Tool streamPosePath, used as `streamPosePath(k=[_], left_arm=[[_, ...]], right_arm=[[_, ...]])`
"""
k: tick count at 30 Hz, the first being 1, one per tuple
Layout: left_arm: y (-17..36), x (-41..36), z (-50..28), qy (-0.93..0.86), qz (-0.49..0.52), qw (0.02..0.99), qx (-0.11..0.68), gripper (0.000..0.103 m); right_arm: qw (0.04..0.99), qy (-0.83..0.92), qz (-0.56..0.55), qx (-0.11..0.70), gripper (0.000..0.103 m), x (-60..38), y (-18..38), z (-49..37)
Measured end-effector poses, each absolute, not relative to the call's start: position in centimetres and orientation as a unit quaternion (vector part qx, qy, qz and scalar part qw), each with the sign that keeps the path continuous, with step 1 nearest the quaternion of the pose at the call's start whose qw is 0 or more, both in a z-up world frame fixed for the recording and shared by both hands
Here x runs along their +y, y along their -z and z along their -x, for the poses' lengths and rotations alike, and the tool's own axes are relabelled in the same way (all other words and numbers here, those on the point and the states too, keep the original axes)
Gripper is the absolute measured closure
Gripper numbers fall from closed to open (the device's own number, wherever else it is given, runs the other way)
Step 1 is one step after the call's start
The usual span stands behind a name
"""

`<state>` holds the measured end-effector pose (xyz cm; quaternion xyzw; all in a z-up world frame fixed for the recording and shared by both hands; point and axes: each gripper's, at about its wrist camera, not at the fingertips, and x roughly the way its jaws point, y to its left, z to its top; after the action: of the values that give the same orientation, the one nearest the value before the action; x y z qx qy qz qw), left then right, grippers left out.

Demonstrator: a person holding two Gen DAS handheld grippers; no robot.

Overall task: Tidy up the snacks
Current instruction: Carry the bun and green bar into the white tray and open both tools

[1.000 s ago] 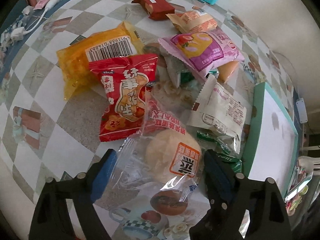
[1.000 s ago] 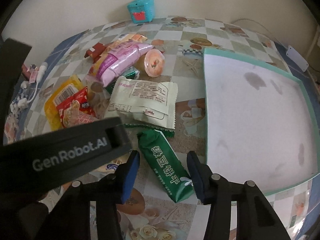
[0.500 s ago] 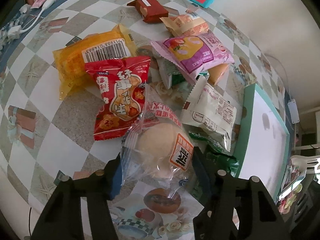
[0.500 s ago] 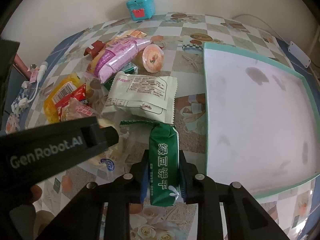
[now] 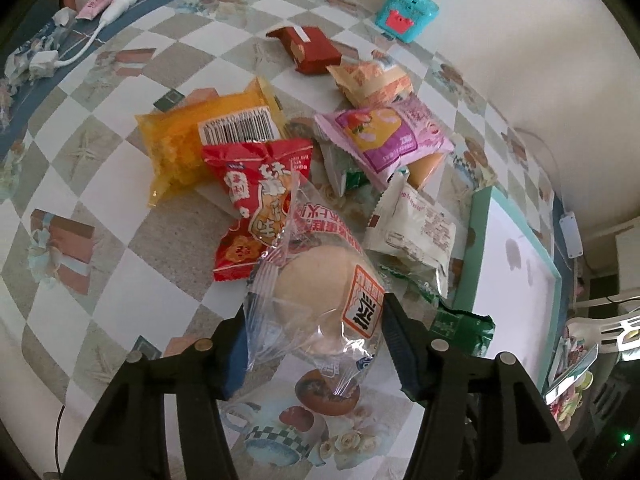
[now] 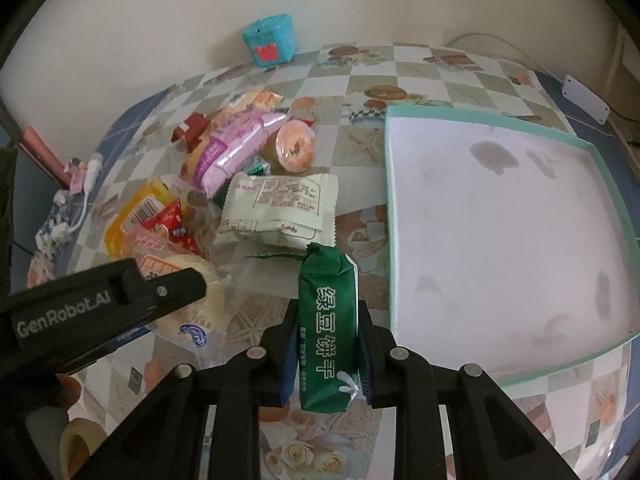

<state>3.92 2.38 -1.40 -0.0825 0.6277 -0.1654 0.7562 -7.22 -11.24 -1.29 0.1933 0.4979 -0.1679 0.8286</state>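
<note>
Left hand-held gripper (image 5: 316, 340) clamped on a clear-wrapped round bun (image 5: 320, 300), jaws closing, pads pressing the wrapper on both sides, packet raised off the checked table (image 5: 100, 208); right hand-held gripper (image 6: 326, 344) nearly closed, gripping a green biscuit packet (image 6: 328, 320) held upright between the pads, just left of the teal-rimmed white tray (image 6: 500, 220); remaining snacks heaped mid-table: red peanut bag (image 5: 256, 204) overlapping yellow packet (image 5: 208, 140), pink-purple packet (image 5: 384, 140), cream packet (image 6: 280, 210) lying flat near the tray's edge; teal box (image 6: 270, 40) against the wall at the far side.
</note>
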Motion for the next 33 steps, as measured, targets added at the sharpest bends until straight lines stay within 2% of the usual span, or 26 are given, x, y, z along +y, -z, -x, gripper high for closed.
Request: streamPosePath(k=[9,20,33], left_arm=[[-0.5,1.7,-3.4,0.177,0.075,0.765,0.615,0.042],[-4.3,-4.9,-4.1,0.227,0.042,0.778,0.585,0.042],[-2.6,-15.4,-4.0,0.292,-0.015,0.755,0.586,0.042]], right_arm=[[0.841,0.196,-0.211,0.458,0.077,-12.7,-1.7,8.0],[0.815,0.292,-0.258,0.430,0.077,-18.7,-3.3,8.2],[0.764,0.408,-0.286,0.411,0.076,-28.1,-2.2,10.2]])
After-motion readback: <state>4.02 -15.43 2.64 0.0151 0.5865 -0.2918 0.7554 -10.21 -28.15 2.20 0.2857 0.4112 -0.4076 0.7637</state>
